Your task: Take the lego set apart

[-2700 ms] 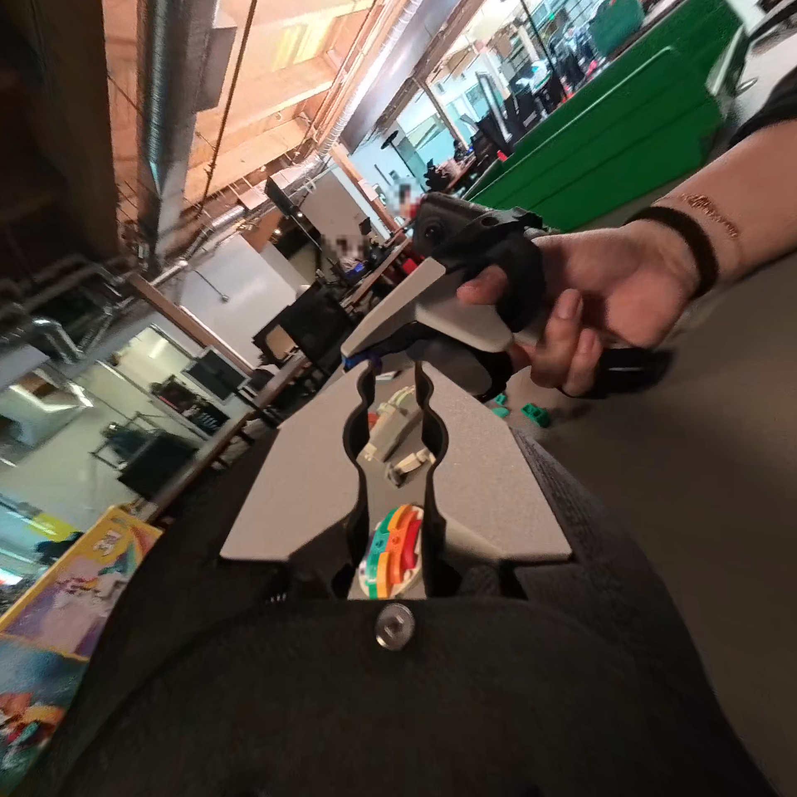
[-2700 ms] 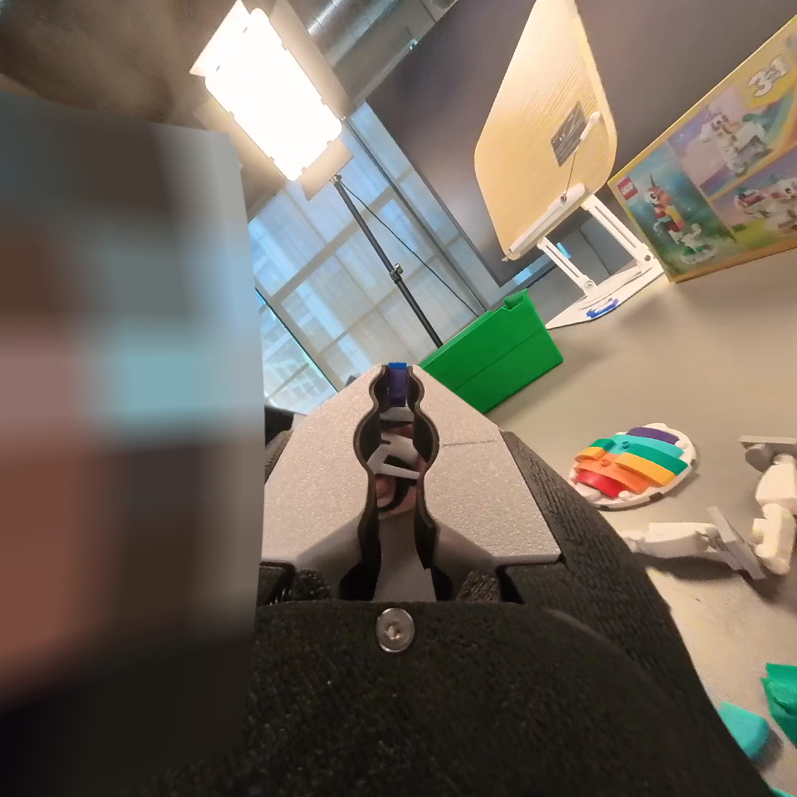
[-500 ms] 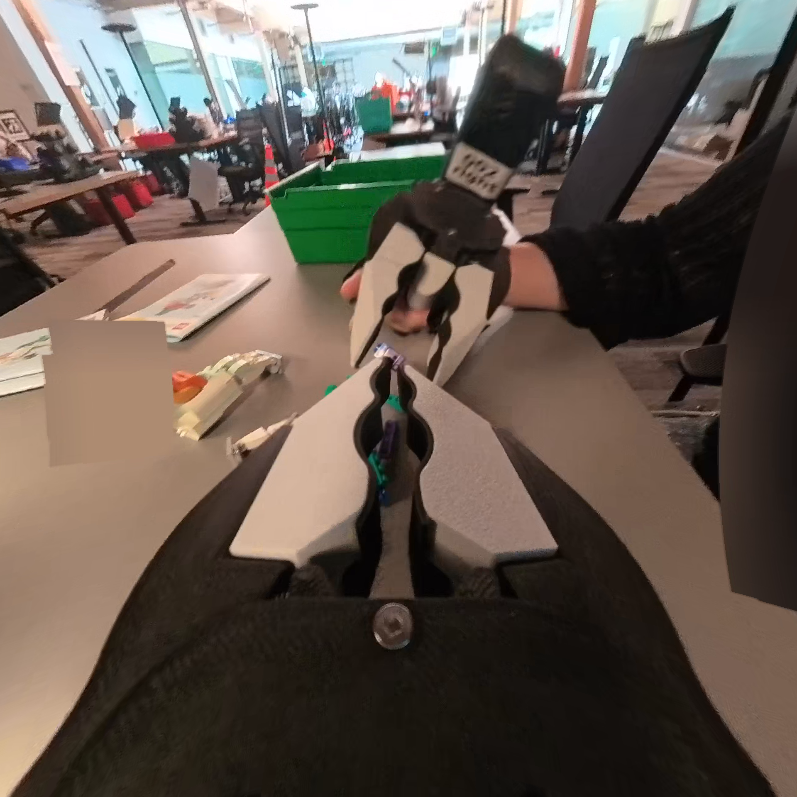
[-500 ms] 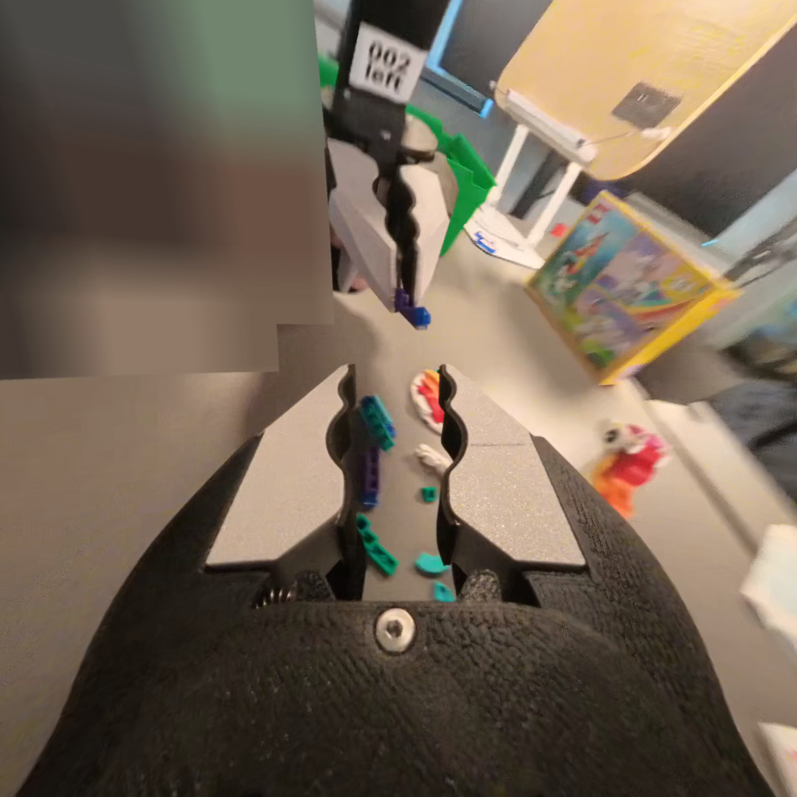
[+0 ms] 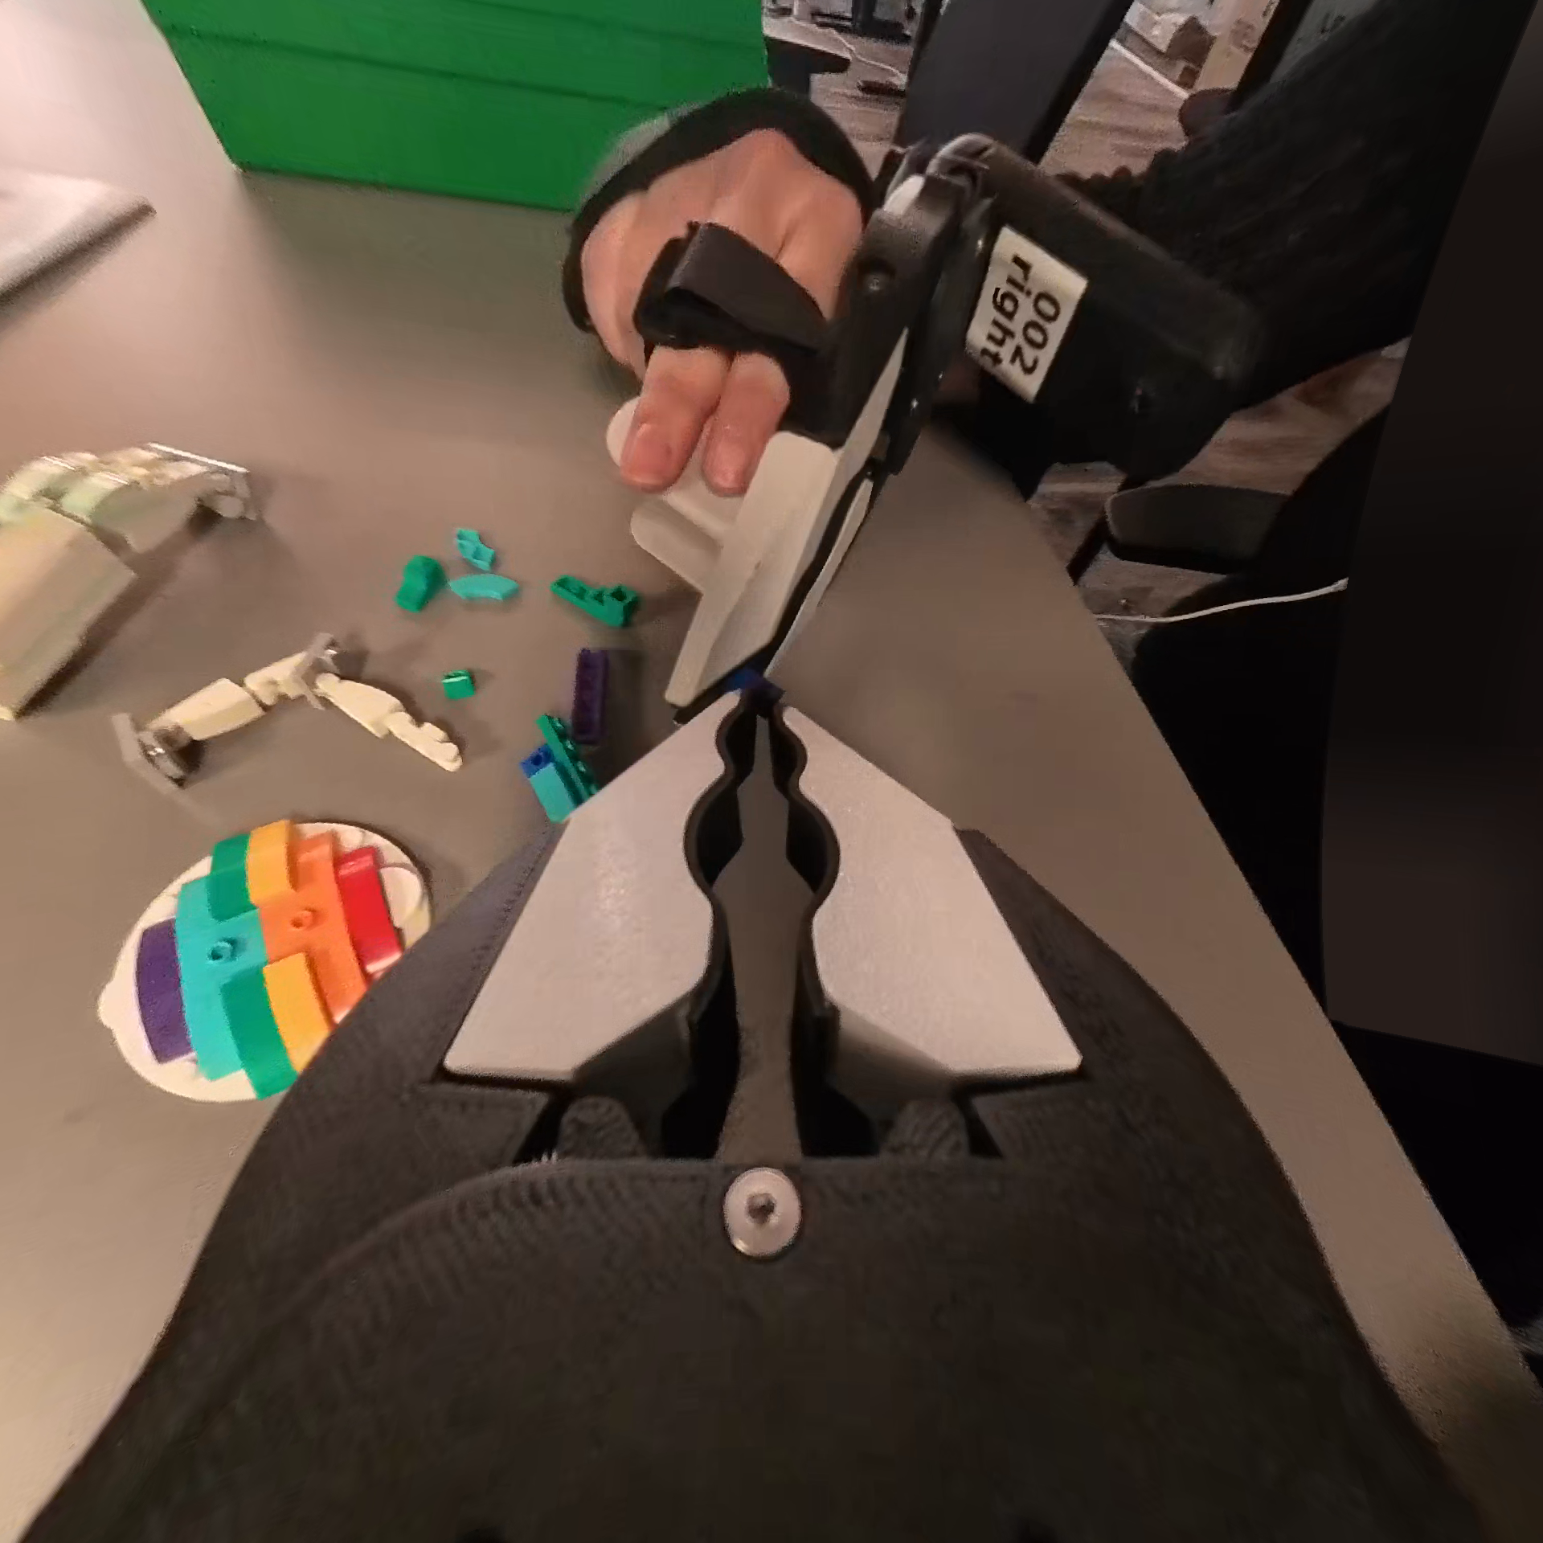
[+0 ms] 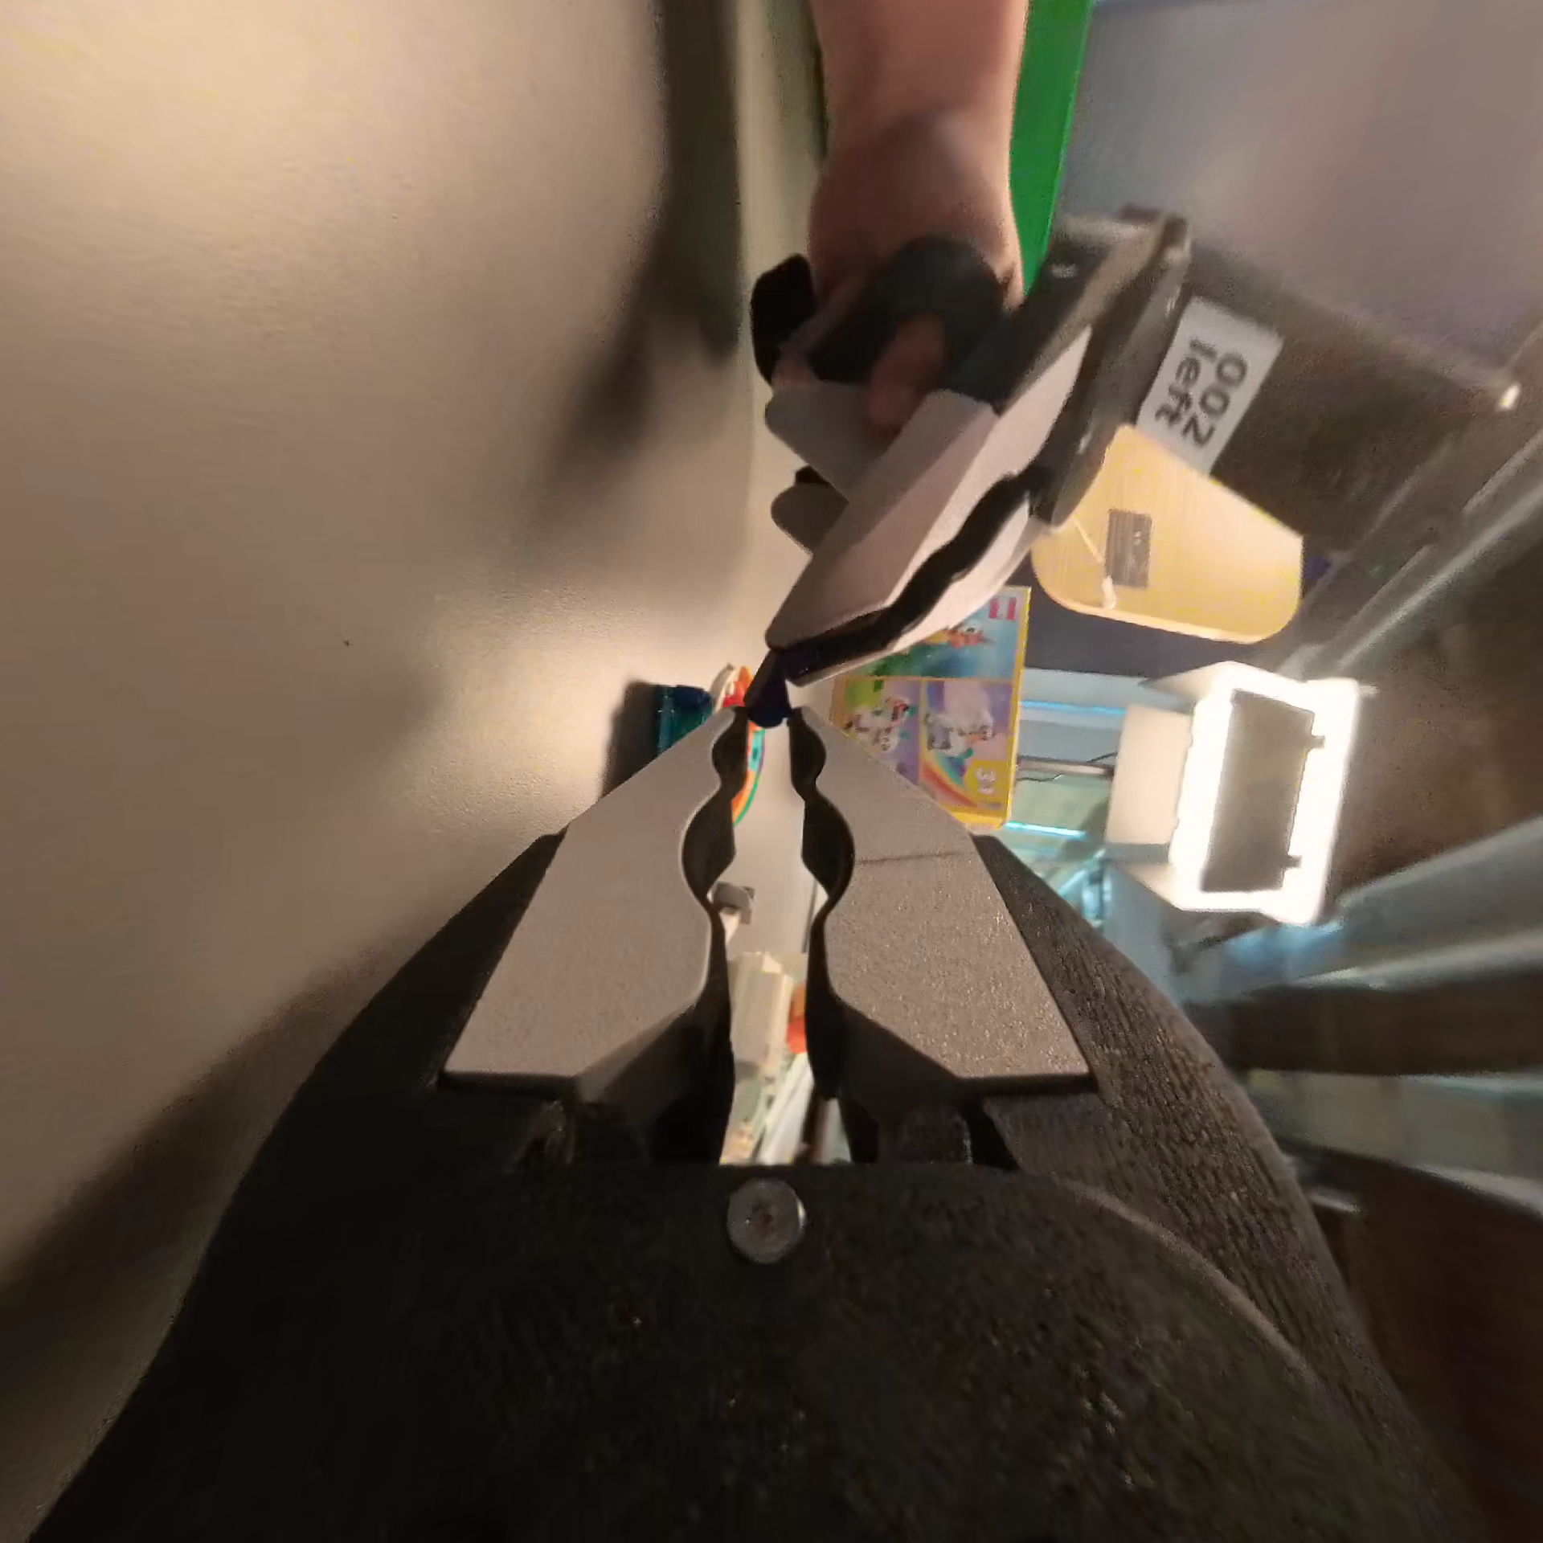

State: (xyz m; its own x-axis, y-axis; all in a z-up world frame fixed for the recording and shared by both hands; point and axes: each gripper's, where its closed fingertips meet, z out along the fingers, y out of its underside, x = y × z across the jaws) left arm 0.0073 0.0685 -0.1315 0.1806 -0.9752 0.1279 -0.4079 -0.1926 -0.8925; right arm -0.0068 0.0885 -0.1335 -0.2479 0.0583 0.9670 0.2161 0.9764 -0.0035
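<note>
Both the left gripper (image 5: 758, 705) and right gripper (image 6: 761, 716) clench one small dark-blue plastic brick (image 5: 756, 686) tip-to-tip, while loose teal pieces (image 5: 594, 598) and the still-assembled rainbow-striped round plate (image 5: 259, 943) left of the left gripper remain on the grey counter (image 5: 334, 351).

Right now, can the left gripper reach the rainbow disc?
Probably not yet: the left gripper is shut on a small blue piece that the right gripper also pinches. Path looks free.

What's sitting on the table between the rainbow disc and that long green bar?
In the left wrist view, between the rainbow disc and the green bar, lie a white jointed piece and a small green brick.
</note>
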